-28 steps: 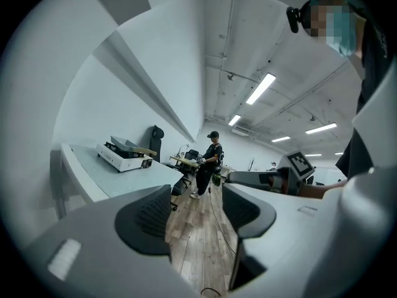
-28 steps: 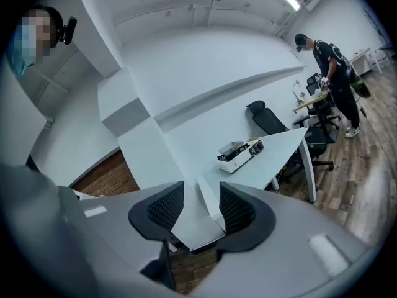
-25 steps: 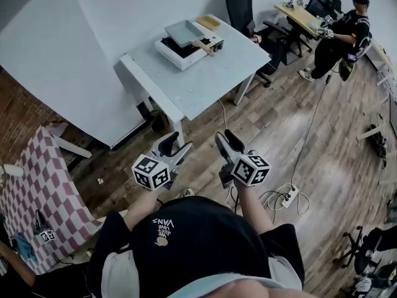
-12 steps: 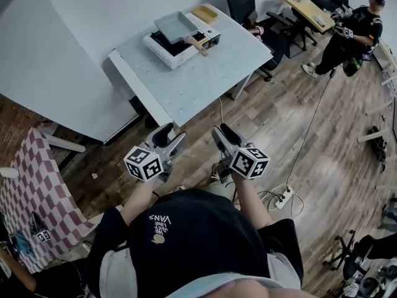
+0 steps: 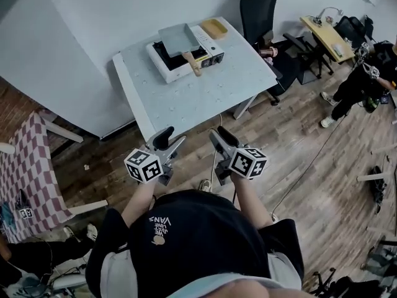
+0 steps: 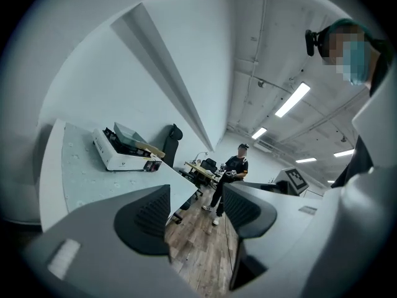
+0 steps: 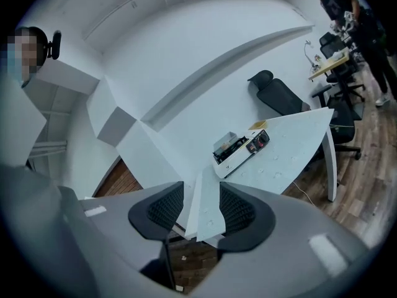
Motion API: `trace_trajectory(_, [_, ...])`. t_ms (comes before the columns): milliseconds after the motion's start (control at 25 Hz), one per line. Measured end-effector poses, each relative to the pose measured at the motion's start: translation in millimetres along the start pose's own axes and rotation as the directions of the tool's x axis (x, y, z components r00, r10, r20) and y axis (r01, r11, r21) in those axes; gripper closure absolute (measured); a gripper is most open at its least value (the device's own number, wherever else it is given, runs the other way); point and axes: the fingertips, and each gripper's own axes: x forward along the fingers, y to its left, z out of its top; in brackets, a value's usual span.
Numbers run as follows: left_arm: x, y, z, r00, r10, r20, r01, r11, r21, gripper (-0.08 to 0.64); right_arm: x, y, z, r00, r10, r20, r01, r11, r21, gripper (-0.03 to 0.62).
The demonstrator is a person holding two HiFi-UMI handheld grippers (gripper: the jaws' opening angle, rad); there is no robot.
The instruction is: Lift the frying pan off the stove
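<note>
The left gripper has its jaws spread wide. In the left gripper view only wooden floor shows in the gap between the dark ribbed pads. The right gripper is also open, a little narrower. In its own view nothing is between the pads, and the table's near edge shows well beyond them. Both grippers hang side by side over the floor, short of the table and touching nothing.

At 12 o'clock from them in the head view stands the white table. The white stove sits at its far end, well apart from both grippers. The frying pan rests on top of the stove. It is a square, shallow, grey pan, and its inside reads as plain grey; it is too small to tell whether anything lies in it. Its wooden handle sticks out over the stove's front toward 5 o'clock, so the pan's long axis runs from 11 to 5. In the left gripper view the pan looks tilted on the stove, with the handle toward 4 o'clock.

A flat yellow item lies beside the stove, at 2 o'clock from the pan; what it is I cannot make out. A black office chair stands at the table's 1 o'clock corner.

The pan covers much of the stove's top. At 3 o'clock a second person is cut by the frame edge, and at 9 o'clock so is a checked cloth.
</note>
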Motion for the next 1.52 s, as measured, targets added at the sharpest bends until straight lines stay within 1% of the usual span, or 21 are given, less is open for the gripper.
trace_trajectory(280, [27.6,-3.4,0.2,0.994,0.090,0.060,-0.086,0.994,-0.064,0.318,6.3,-30.4,18.8,0.993,0.069,-0.092,-0.070,0.997,-0.009,0.422])
trace_trajectory(480, [32.7,5.8,3.1,0.989,0.134,0.060,-0.129,0.987,-0.092,0.318,14.7,-38.9,26.6,0.989,0.110,-0.104,-0.107,0.994,0.030,0.422])
trace_trajectory(600, [42.2,17.4,11.3,0.987,0.144,0.066,-0.137,0.985,-0.107,0.318,24.0,-45.8,32.2,0.987,0.125,-0.101,-0.119,0.991,0.065,0.422])
trace_trajectory(800, [67.7,46.0,31.4,0.987,0.139,0.080,-0.127,0.982,-0.140,0.318,47.4,-54.0,50.6,0.985,0.154,-0.076,-0.143,0.982,0.124,0.422])
trace_trajectory(1080, [112.3,92.9,68.9,0.990,0.098,0.103,-0.075,0.977,-0.202,0.318,96.8,-68.1,75.9,0.980,0.168,-0.106,-0.148,0.973,0.176,0.422])
trace_trajectory(1240, [133.7,118.1,81.9,0.994,0.074,0.080,-0.053,0.971,-0.234,0.310,131.7,-72.8,86.4,0.974,0.191,-0.123,-0.163,0.965,0.208,0.422])
trace_trajectory(1400, [152.6,135.4,89.9,0.998,0.020,0.052,-0.004,0.957,-0.291,0.301,164.5,-74.8,92.4,0.968,0.208,-0.142,-0.169,0.954,0.248,0.422])
trace_trajectory(1520, [162.9,152.2,98.3,0.999,-0.003,0.043,0.017,0.946,-0.325,0.295,187.6,-73.6,94.6,0.963,0.221,-0.155,-0.171,0.943,0.284,0.422])
